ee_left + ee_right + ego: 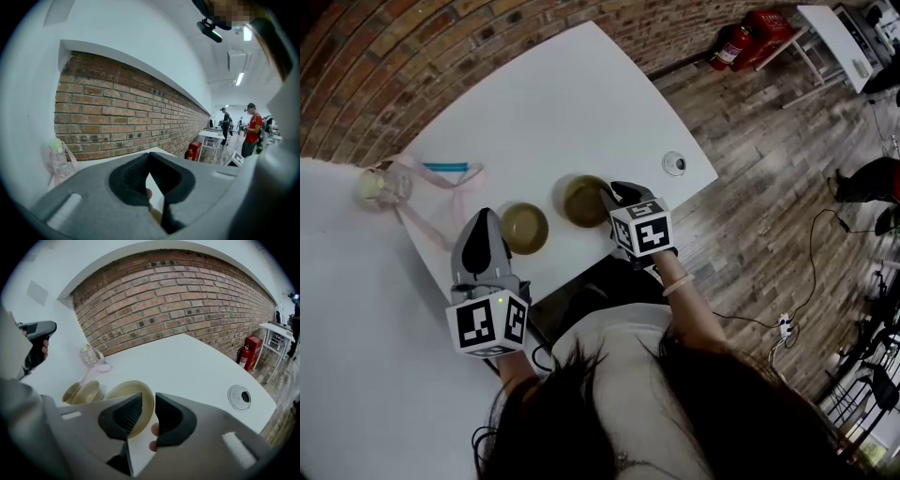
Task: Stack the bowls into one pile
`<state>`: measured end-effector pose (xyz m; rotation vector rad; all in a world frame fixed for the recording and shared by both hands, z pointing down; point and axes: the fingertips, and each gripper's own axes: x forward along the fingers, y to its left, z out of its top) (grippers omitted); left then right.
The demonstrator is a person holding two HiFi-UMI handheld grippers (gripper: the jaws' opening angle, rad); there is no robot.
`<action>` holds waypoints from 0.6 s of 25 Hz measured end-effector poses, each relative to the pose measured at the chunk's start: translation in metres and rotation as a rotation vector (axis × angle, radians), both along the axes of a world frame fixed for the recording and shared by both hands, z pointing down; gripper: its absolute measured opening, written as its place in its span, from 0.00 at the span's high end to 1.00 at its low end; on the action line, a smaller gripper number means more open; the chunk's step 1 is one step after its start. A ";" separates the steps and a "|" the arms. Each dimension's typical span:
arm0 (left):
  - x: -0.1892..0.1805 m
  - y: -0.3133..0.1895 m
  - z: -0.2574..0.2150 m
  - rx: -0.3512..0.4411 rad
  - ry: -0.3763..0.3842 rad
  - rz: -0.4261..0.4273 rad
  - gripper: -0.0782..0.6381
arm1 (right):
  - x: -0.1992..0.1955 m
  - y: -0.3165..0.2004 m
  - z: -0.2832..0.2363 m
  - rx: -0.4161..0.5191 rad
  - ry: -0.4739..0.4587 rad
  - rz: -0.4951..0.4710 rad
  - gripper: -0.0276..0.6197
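Two tongs are in hand, nearest the operator. The left tongs (149,153) have their tips pressed together on nothing. They are held raised off the work and point toward the wall, judged parked so as not to obstruct.

The right tongs (149,398) straddle the right-hand rim of the wide, pale-yellow, smooth-glazed bowl (126,391). One jaw is inside and one outside, narrowed onto the thin wall. This is judged a rim pinch, the rim being the only edge slim enough to take.

That bowl appears to sit on the matt white bench (553,103). Just to its left, and apart from it, stands the smaller olive-brown round bowl (525,228). Whether a second bowl nests inside it cannot be told. The single pile is judged not yet formed.

Farther back lies a clear plastic bottle with a pink strap (377,186). A round clear cable port (674,164) is set in the bench, and a rough red-brick wall (187,301) stands beyond.
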<state>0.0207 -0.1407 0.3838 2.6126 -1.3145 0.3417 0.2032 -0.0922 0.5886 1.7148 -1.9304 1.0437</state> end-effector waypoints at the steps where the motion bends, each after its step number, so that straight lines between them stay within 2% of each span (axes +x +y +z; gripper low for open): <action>1: 0.000 -0.001 0.001 -0.001 -0.004 0.001 0.89 | 0.000 0.000 0.003 -0.007 0.001 0.001 0.82; 15: -0.005 -0.012 0.002 -0.006 -0.011 -0.025 0.89 | -0.001 -0.007 0.024 -0.065 0.006 -0.011 0.83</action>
